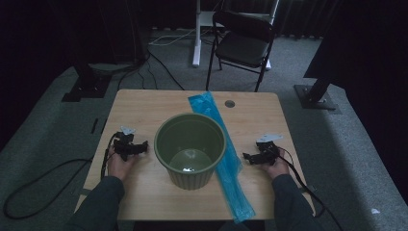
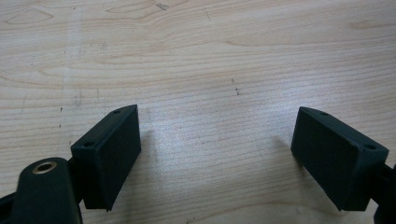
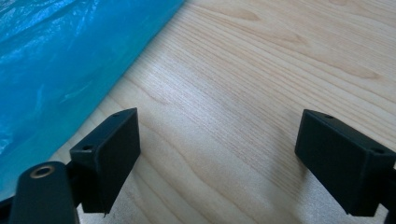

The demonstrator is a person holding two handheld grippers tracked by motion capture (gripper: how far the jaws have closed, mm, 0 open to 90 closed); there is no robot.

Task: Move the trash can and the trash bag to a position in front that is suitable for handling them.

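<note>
Both grippers, left and right, gape wide, empty. Pinch blue bag near edge cleanly, beside green bin.

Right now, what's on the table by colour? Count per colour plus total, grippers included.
Green: 1, the bucket
Blue: 1, the folded plastic bag
Black: 2, the left gripper and the right gripper, both with jaws wide apart and nothing between them
Total: 4
</note>
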